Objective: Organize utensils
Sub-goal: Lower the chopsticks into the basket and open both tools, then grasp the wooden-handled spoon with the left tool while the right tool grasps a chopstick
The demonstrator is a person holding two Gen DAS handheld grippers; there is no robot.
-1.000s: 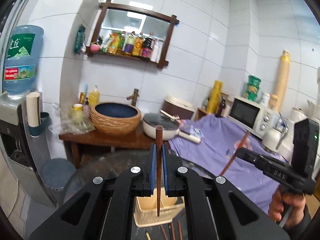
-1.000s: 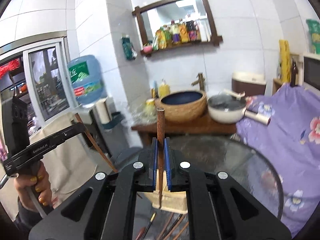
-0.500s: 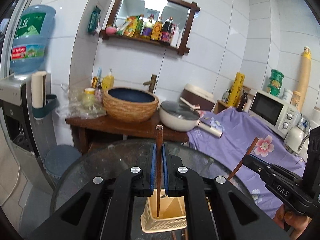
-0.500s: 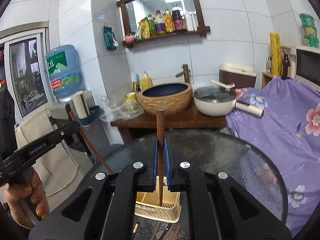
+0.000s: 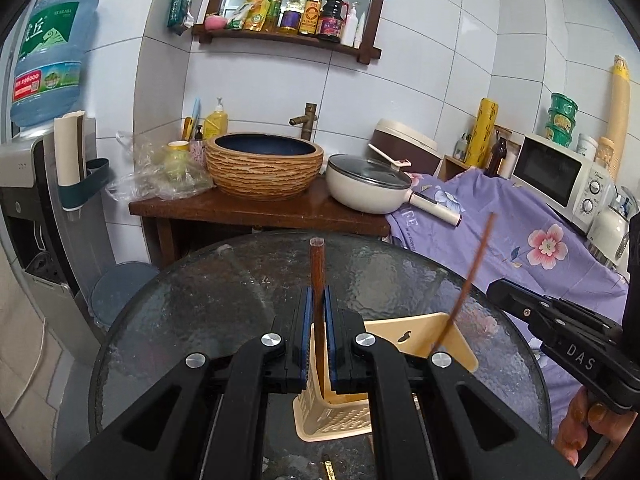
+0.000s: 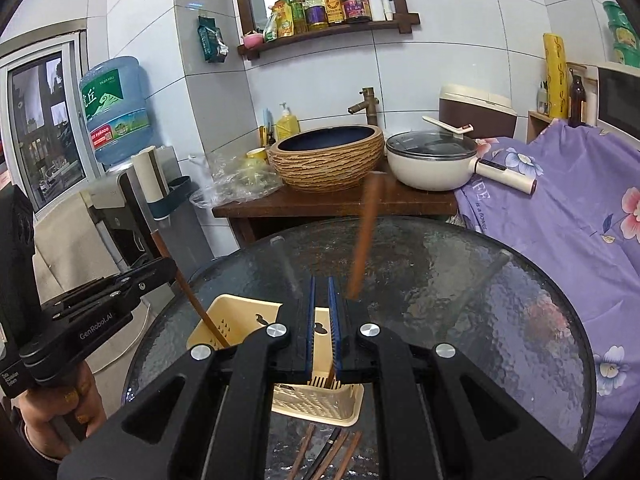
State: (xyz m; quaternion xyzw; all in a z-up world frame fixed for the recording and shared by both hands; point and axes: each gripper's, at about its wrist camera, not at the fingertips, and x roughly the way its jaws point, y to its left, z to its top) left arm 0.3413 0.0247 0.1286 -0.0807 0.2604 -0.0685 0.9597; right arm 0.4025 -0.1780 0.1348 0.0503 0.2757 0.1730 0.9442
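Home kitchen: white tiled wall [image 5: 440, 60], wooden shelf of sauce bottles [image 5: 296, 36], white microwave [image 5: 560, 178], lidded cream pan [image 5: 370, 190], blue water-cooler jug [image 5: 50, 60].

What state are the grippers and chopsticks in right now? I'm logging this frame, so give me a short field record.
left gripper: shut on gripped chopstick
right gripper: open
tilted chopstick: blurred, not clamped, lower end in the holder
holder: beige slotted basket on glass table
loose utensils: lying on the table, near side of the holder
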